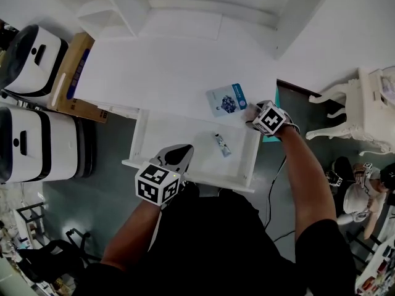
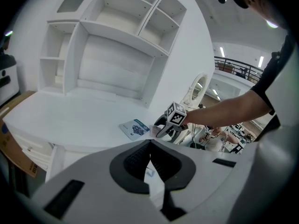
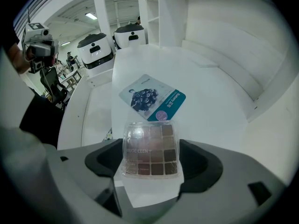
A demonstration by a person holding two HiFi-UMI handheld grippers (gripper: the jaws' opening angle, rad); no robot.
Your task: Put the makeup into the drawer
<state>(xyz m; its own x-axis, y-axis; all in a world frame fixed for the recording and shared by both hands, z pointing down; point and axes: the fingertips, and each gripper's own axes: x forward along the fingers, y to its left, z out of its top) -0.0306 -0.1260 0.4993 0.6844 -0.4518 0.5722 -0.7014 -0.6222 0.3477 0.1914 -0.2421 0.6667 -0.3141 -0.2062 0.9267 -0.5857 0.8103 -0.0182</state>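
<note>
Nearest the person, the left claw (image 1: 178, 155) is hovering shut and empty over the front of the open drawer (image 1: 139, 137), where a small tube (image 1: 222, 145) is lying. Farther out, the right claw (image 3: 152, 162) is clamping the eyeshadow palette (image 3: 149, 143) over the surface (image 1: 160, 73) edge. From there the drawer is lying leftward and nearer, with a sachet (image 1: 226, 98) just beyond.

Holds the left gripper (image 1: 180, 152) close in front of the body, left forearm (image 1: 129, 236) bare and angled inward, marker cube uppermost, jaws pressed together at the tips with nothing between them. Stretches the right forearm (image 1: 307, 177) further forward and out to the side, nearly straight, with the right gripper (image 1: 252, 117) turned toward the left. Clamps the right jaws on the two sides of an eyeshadow palette (image 3: 150, 148), lying flat and level between them.
</note>
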